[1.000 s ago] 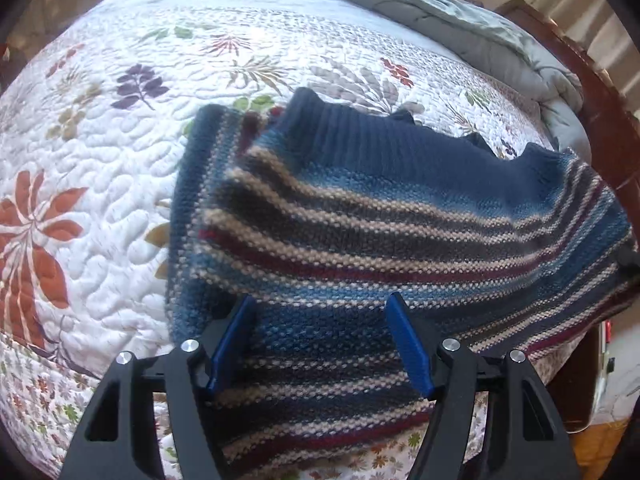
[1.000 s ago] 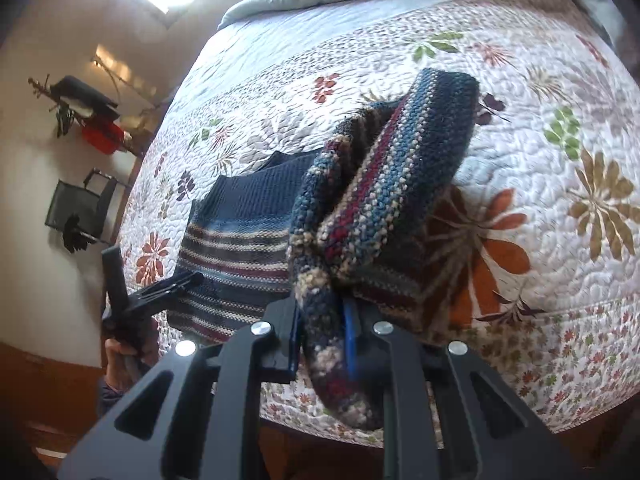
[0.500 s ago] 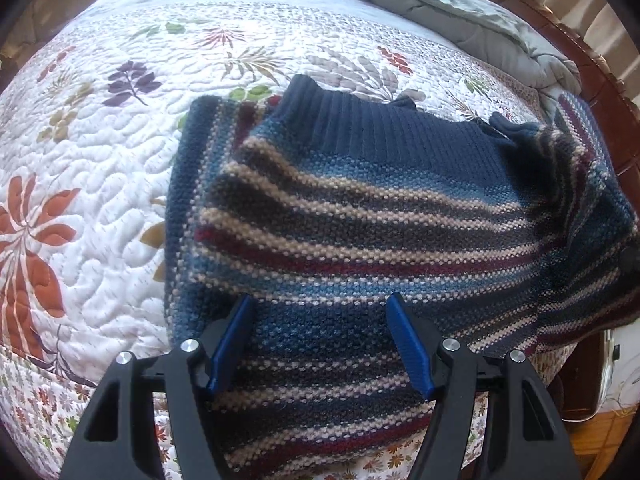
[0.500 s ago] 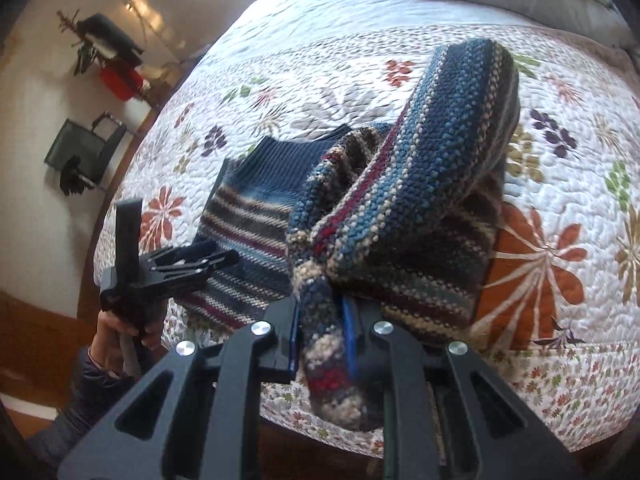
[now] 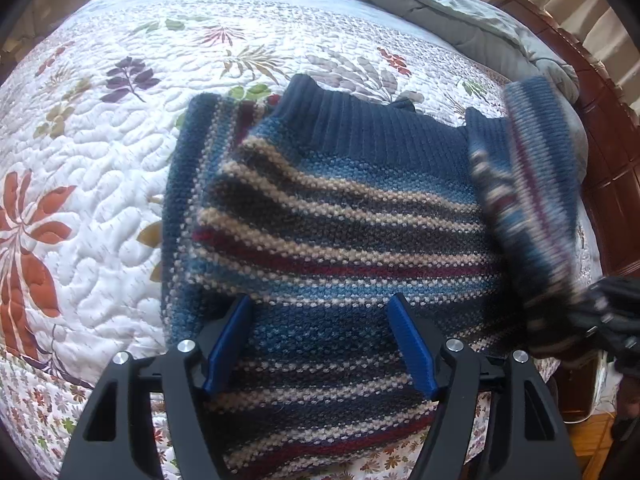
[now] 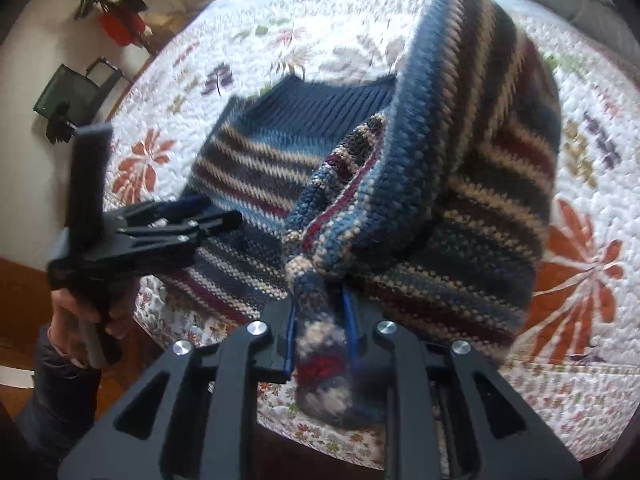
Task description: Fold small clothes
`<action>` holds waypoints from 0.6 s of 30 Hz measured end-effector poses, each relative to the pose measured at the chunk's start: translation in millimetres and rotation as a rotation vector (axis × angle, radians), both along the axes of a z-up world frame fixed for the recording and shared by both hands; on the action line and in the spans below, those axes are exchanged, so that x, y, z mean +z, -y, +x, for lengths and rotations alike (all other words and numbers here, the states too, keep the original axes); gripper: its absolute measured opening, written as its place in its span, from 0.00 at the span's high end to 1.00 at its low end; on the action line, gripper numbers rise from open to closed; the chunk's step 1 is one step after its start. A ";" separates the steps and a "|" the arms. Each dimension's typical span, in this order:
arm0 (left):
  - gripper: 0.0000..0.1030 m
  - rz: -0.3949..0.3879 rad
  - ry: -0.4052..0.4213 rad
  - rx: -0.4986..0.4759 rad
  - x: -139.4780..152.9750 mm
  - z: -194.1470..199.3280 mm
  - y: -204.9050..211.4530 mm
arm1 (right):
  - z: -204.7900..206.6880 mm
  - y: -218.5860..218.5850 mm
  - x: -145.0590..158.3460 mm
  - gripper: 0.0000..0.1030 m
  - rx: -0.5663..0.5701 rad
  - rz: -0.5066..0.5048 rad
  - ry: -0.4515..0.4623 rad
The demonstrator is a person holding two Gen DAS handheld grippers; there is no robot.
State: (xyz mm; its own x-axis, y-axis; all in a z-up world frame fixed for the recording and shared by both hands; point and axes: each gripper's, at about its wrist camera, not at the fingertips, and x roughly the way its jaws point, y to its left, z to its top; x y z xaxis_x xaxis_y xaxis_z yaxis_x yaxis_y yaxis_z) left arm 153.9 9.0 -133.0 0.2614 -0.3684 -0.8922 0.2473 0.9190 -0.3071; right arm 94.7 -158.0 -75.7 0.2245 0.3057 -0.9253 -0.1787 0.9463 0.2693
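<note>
A striped knit sweater (image 5: pixel 340 216) in navy, blue, cream and maroon lies flat on the floral quilt (image 5: pixel 92 152). My left gripper (image 5: pixel 320 344) stands open low over the sweater's hem half, nothing pinched between its blue pads. At the right edge of that view the sleeve (image 5: pixel 532 200) arches over the body, blurred, with my right gripper (image 5: pixel 608 312) below it. In the right wrist view my right gripper (image 6: pixel 320 320) has the sleeve's (image 6: pixel 400 184) cuff end between its pads; its jaws are opening while the cloth still fills the gap. The left gripper (image 6: pixel 224 216) shows there above the sweater (image 6: pixel 256 168).
A grey duvet (image 5: pixel 440 12) is bunched at the bed's far end, beside the dark wooden bed frame (image 5: pixel 608 160). A person's hand (image 6: pixel 80 320) grips the left tool. Off the bed stand a potted plant (image 6: pixel 120 24) and a black chair (image 6: pixel 72 92).
My right gripper has carried the sleeve in over the sweater's body and lower, and its pads stand a little wider apart. The left gripper has stayed in place, open.
</note>
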 end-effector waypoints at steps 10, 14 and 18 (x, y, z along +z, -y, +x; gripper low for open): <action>0.29 -0.011 -0.020 0.013 4.0 0.7 -1.7 | -14.1 26.0 -9.2 0.59 -0.053 0.307 -0.043; 0.30 -0.066 -0.026 0.047 22.3 2.5 1.1 | -35.7 50.4 21.5 0.59 -0.060 0.289 0.034; 0.30 -0.115 -0.011 -0.003 48.2 7.9 33.5 | -45.6 80.1 33.9 0.59 -0.111 0.140 0.075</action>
State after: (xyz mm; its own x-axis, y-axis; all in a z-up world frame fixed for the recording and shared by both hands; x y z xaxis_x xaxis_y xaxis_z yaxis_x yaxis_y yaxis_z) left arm 161.8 -24.5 -84.8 0.2508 -0.4695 -0.8466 0.2461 0.8767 -0.4133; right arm 49.1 -238.2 -41.8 0.3304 0.4002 -0.8548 -0.0997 0.9154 0.3901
